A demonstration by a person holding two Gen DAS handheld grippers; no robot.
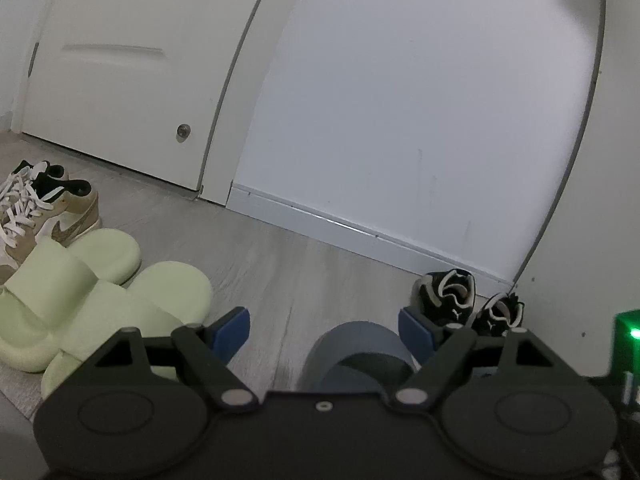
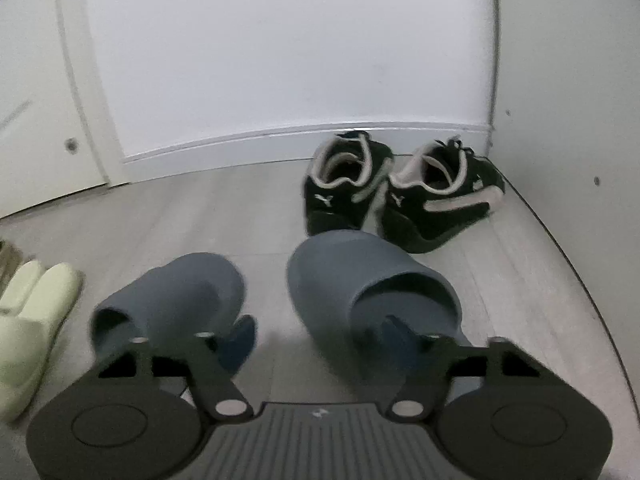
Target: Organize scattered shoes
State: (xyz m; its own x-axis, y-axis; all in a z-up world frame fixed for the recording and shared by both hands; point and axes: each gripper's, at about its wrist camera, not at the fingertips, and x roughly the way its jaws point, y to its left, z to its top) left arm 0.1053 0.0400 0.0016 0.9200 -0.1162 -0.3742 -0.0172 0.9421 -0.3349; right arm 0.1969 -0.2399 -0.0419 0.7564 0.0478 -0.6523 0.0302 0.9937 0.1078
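shoes by the wall, both grippers over blue slides

left gripper [image 1: 324, 330] hangs w/ fingers spread wide, nothing between the pads; one blue-grey slide [image 1: 360, 354] lies on the floor just below it. green slides [image 1: 100, 304] sit side by side at left, tan sneakers [image 1: 44, 204] right behind them, near the door [image 1: 120, 72].

right gripper [image 2: 318, 330] is over the blue-grey slides pair [image 2: 372, 280]; picture is blurred, fingers look partly apart, one over each slide, no pad seen pressing on either. black sneakers [image 2: 400, 188] stand together in the corner against the baseboard [image 2: 240, 140], touching the right slide's toe.
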